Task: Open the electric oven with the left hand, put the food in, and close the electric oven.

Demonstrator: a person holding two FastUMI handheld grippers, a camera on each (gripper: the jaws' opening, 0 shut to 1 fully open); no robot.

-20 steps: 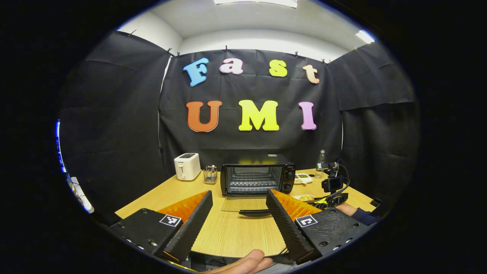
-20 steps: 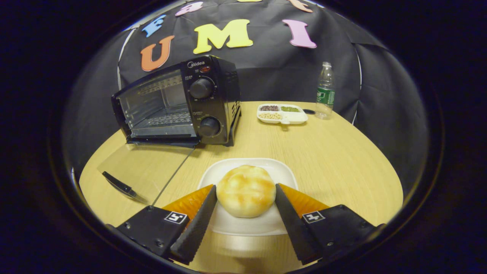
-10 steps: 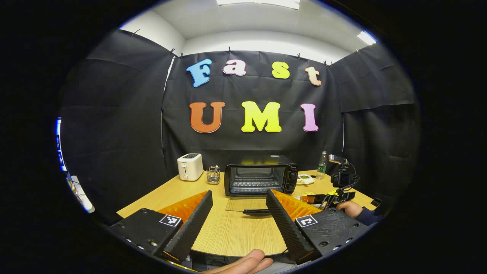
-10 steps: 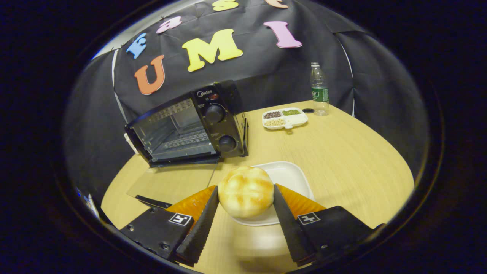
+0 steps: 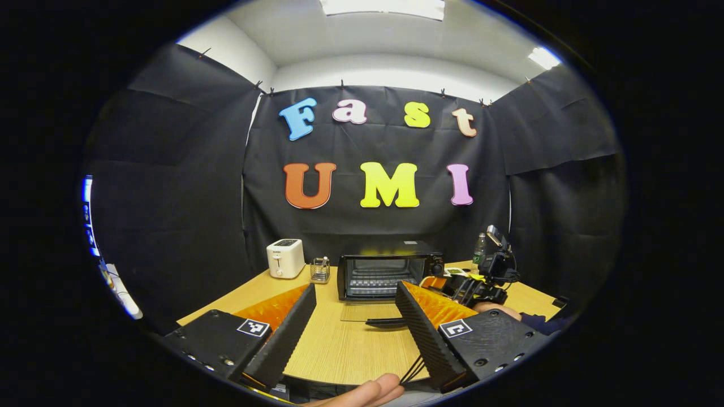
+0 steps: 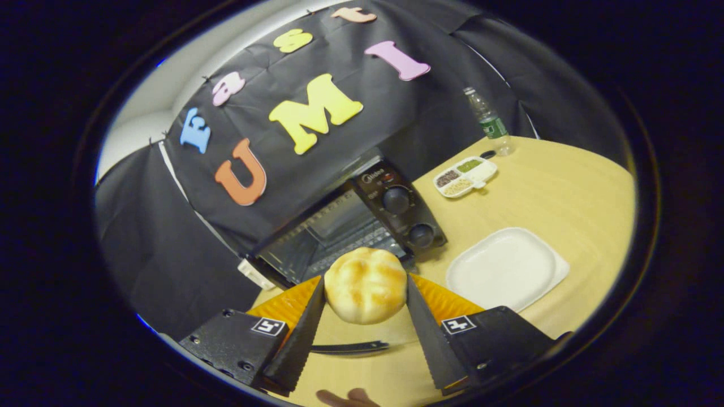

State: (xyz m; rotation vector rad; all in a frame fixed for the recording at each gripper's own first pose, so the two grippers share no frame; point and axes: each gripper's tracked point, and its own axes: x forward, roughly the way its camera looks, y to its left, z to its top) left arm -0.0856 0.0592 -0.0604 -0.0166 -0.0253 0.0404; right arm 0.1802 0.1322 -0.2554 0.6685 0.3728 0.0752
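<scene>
Right gripper point(image 6: 365, 316) pinches the bun point(image 6: 365, 285) between both fingers, up off the surface point(image 6: 577, 192), in front of the oven's point(image 6: 345, 226) open mouth! Its door point(image 6: 350, 346) lies flat below. White plate point(image 6: 506, 268) sits bare to the right. Left gripper point(image 5: 355, 333) hangs back, fingers spread wide, nothing between them. Far off: snack tray point(image 6: 465, 176), bottle point(image 6: 487, 121), toaster point(image 5: 285, 258).

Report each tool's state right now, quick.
Left tool: open, holding nothing, back from the oven.
Right tool: shut on the bun, lifted off the white plate.
</scene>
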